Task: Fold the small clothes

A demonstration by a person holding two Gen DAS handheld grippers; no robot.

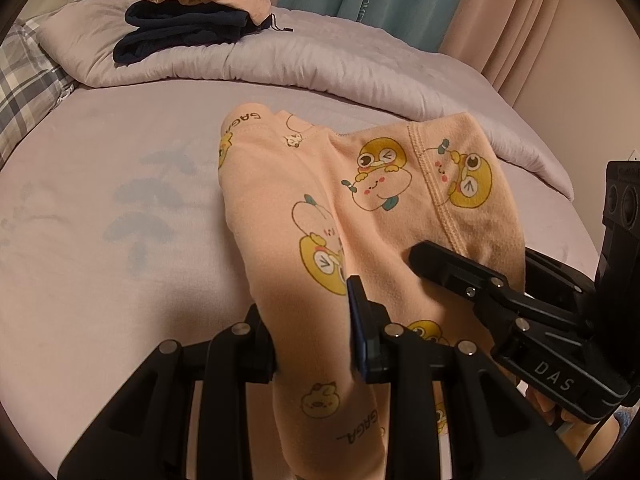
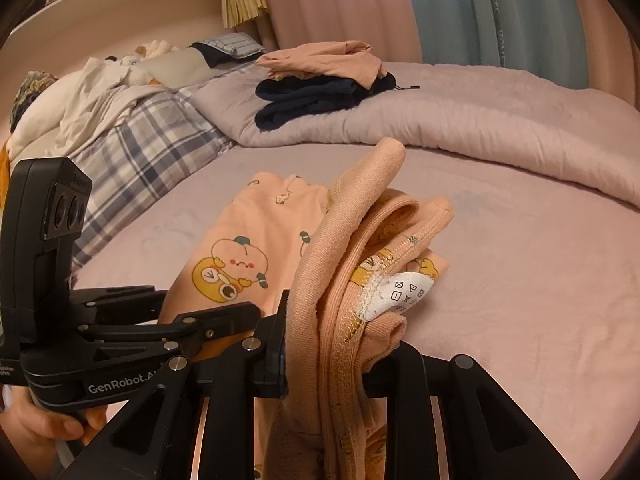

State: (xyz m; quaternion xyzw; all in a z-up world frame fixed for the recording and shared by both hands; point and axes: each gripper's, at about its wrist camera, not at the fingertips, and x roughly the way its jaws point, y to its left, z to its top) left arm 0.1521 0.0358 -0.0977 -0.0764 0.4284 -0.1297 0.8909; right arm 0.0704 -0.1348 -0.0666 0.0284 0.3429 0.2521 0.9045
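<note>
Peach child's pants [image 1: 360, 200] printed with yellow cartoon figures hang between both grippers above the lilac bed sheet [image 1: 100, 200]. My left gripper [image 1: 312, 336] is shut on a fold of the legs, and fabric runs between its two fingers. In the right wrist view, my right gripper [image 2: 336, 352] is shut on the bunched waistband, where a white care label [image 2: 404, 292] sticks out. The far end of the pants [image 2: 248, 232] rests on the sheet. Each gripper shows in the other's view: the right gripper [image 1: 472, 260] and the left gripper [image 2: 208, 312].
A folded peach garment on a dark navy one [image 1: 188, 20] lies on the rolled lilac duvet [image 1: 320, 64] at the back. Plaid pillow [image 2: 152, 152] and crumpled white bedding [image 2: 88, 96] lie to the left. Curtains hang behind. A hand [image 2: 48, 420] holds the left gripper's handle.
</note>
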